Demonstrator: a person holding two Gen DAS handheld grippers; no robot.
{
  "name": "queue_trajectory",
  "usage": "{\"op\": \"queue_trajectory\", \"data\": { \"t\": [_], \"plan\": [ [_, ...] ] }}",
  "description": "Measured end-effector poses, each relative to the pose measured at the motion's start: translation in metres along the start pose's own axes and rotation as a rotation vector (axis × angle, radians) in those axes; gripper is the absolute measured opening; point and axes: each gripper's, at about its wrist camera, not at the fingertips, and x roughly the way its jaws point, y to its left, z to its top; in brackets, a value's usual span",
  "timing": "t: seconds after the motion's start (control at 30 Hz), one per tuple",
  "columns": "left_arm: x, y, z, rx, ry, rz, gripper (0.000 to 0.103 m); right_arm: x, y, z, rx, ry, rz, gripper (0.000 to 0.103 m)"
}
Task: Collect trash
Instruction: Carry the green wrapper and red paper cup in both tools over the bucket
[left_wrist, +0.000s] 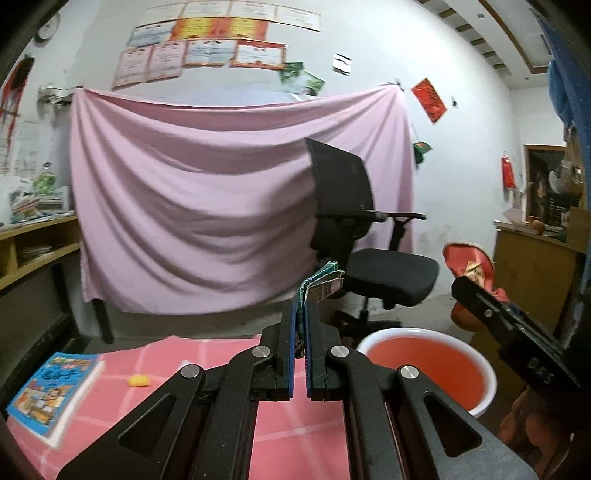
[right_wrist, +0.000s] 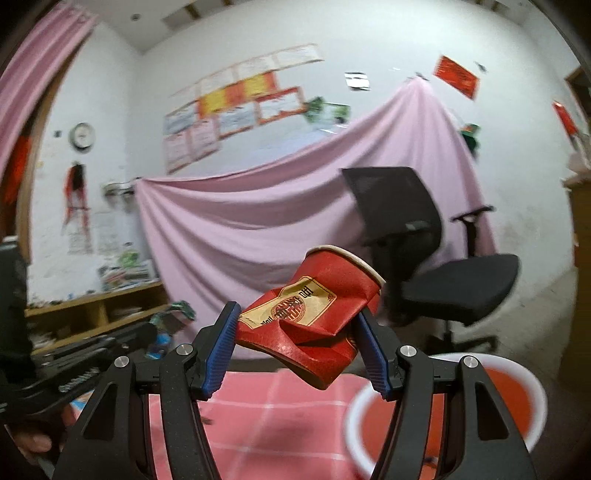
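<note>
My left gripper (left_wrist: 300, 314) is shut on a flat green wrapper (left_wrist: 320, 277) that sticks up between its fingers, above the pink checked table (left_wrist: 177, 354). My right gripper (right_wrist: 295, 332) is shut on a crushed red paper cup (right_wrist: 314, 317), held above the table's right side. The red basin with a white rim (left_wrist: 424, 365) stands just right of the table; it also shows in the right wrist view (right_wrist: 517, 398), below and right of the cup. The right gripper and cup also show at the right in the left wrist view (left_wrist: 476, 273).
A blue picture book (left_wrist: 55, 395) lies at the table's left edge and a small yellow piece (left_wrist: 137, 380) beside it. A black office chair (left_wrist: 369, 240) stands behind the basin before a pink sheet. Wooden shelves (left_wrist: 37, 240) left, a cabinet (left_wrist: 532, 277) right.
</note>
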Motion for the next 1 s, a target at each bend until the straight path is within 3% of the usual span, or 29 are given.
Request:
{"op": "queue_trajectory", "data": {
  "t": [0.37,0.73,1.0],
  "plan": [
    [0.053,-0.057,0.009,-0.012,0.11,-0.119,0.002,0.006,-0.061,0.004,0.148,0.12,-0.165,0.06],
    [0.104,-0.093,-0.012,-0.049,0.308,-0.23,0.002,0.022,-0.11,-0.011,0.305,0.284,-0.232,0.061],
    [0.114,-0.093,-0.028,-0.088,0.407,-0.246,0.005,0.024,-0.127,-0.019,0.362,0.357,-0.254,0.062]
  ]
}}
